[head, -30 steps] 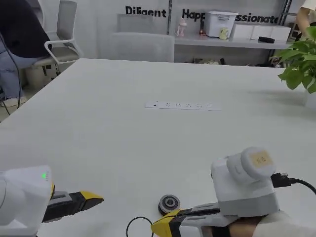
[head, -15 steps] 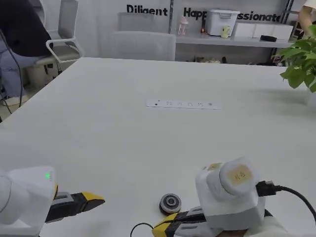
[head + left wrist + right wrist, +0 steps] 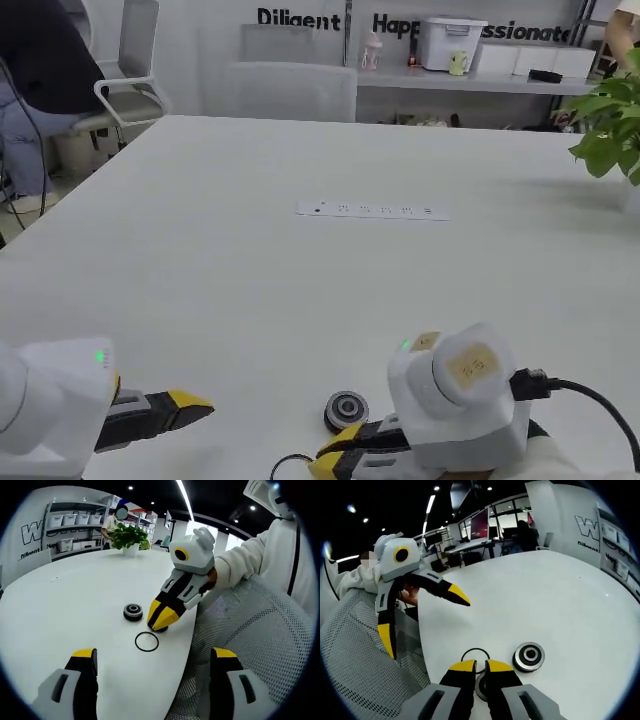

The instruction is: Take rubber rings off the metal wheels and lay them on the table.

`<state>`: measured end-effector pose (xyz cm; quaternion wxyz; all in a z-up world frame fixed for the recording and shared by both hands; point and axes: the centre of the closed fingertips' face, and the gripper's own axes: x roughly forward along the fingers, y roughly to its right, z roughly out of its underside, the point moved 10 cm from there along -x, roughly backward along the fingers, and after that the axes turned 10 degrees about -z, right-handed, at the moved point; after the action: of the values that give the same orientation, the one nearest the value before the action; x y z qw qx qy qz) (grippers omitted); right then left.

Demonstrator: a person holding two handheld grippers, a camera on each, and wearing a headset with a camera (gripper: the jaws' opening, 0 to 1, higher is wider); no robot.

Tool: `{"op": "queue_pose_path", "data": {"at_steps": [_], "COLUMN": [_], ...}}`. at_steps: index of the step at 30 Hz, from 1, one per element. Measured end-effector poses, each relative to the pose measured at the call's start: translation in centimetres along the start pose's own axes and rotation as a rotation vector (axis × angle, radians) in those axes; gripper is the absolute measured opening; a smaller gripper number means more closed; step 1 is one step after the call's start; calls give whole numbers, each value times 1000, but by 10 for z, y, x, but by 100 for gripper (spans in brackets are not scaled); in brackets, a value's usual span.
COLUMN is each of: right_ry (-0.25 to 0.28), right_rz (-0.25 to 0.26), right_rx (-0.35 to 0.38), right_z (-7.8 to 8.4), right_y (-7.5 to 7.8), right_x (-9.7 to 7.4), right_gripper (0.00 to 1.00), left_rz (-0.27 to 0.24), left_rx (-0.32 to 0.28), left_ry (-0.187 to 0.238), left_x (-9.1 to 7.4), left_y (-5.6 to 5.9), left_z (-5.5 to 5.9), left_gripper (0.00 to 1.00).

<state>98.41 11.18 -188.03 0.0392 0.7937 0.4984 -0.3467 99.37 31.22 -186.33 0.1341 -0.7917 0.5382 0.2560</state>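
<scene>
I have the white table (image 3: pixel 250 270) across most of the head view, with the work crowded into its bottom edge. My left gripper (image 3: pixel 154 653) hangs at the lower left there, and in its own view the jaws stand wide apart with nothing between them. My right gripper (image 3: pixel 481 666) sits at the lower right, its jaws drawn narrow and the tips set down against a second metal wheel (image 3: pixel 481 684) at the bottom centre of its view. I cannot tell whether they pinch its rubber.

Just to the right of those tips stands the first metal wheel (image 3: pixel 528 656), flat on the table and untouched. One rubber ring (image 3: pixel 146 641) lies loose below the right gripper's tips in the left gripper view.

By my reading, one ring is off and laid down. The wheel under the tips is the one in hand.
</scene>
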Motion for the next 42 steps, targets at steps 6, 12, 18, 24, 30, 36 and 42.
{"op": "queue_pose_path", "data": {"at_steps": [6, 12, 18, 24, 30, 36, 42], "right_ry": [37, 77, 97, 91, 99, 47, 5], "right_rz": [12, 20, 20, 28, 47, 42, 20], "right_rx": [24, 37, 31, 2, -1, -65, -93], "right_z": [-4, -10, -15, -17, -19, -17, -9], "right_y": [4, 4, 3, 4, 9, 9, 11], "right_x": [-8, -16, -23, -31, -42, -45, -48], "right_gripper": [4, 6, 8, 11, 15, 19, 21], "left_rz": [0, 2, 2, 1, 4, 10, 14], "left_rx": [2, 4, 5, 6, 6, 10, 10], "left_ry": [-1, -2, -2, 3, 3, -2, -4], "left_x": [0, 0, 1, 0, 0, 1, 1], "left_y": [0, 0, 1, 1, 1, 1, 0], "left_z": [0, 0, -1, -1, -1, -1, 0], "left_gripper": [91, 91, 91, 90, 90, 90, 89]}}
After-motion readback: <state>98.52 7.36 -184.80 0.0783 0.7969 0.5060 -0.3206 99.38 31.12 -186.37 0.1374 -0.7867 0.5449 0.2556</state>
